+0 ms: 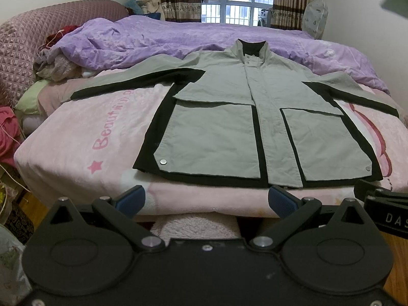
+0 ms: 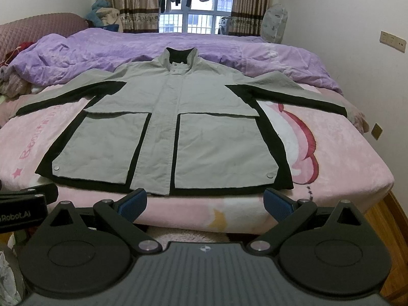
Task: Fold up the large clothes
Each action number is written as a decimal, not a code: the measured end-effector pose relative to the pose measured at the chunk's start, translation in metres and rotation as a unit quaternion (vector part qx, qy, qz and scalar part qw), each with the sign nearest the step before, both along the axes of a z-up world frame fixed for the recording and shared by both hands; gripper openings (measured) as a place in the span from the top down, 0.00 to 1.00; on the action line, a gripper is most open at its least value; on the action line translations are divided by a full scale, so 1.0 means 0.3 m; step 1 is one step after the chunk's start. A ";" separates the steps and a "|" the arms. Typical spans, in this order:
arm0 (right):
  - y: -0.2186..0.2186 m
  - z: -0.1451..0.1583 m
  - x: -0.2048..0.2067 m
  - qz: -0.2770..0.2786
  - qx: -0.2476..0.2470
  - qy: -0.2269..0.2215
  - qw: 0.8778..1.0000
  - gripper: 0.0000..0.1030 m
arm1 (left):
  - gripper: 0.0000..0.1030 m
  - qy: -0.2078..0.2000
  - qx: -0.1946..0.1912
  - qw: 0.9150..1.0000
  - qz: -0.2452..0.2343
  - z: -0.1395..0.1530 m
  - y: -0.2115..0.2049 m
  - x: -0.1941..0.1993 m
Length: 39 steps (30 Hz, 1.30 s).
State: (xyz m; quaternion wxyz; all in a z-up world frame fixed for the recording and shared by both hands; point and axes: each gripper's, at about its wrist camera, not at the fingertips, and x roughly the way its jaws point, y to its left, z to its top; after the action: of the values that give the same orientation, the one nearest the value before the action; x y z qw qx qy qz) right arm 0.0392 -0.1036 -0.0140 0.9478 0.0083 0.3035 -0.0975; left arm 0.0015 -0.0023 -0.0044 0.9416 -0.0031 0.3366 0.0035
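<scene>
A grey jacket with black panels [image 1: 229, 117] lies flat, front up, on the pink bed cover [image 1: 76, 137], collar far, hem near, both sleeves spread sideways. It also shows in the right wrist view [image 2: 165, 117]. My left gripper [image 1: 206, 200] is open and empty, hovering just before the bed's near edge below the hem's left-centre. My right gripper [image 2: 205, 201] is open and empty, just before the hem's right-centre. The right gripper's side [image 1: 382, 204] shows in the left wrist view; the left gripper's side [image 2: 23, 204] shows in the right wrist view.
A rumpled purple duvet [image 1: 153, 40] lies behind the jacket. A quilted mauve headboard [image 1: 38, 40] and heaped clothes [image 1: 56, 66] are at the left. A window with curtains [image 2: 193, 7] is at the back, a white wall [image 2: 357, 38] at the right, wooden floor [image 2: 387, 216] beside the bed.
</scene>
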 end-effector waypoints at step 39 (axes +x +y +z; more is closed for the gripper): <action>-0.264 0.129 0.782 0.009 0.057 -0.091 0.994 0.00 | 0.00 -0.067 -0.144 0.968 0.193 -0.034 0.753 0.955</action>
State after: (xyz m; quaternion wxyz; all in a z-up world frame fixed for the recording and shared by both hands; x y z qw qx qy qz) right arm 0.2739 -0.1828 0.0247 0.9704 0.0688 0.2207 -0.0702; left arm 0.2879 0.2236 -0.0147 0.9334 -0.2033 0.2623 0.1362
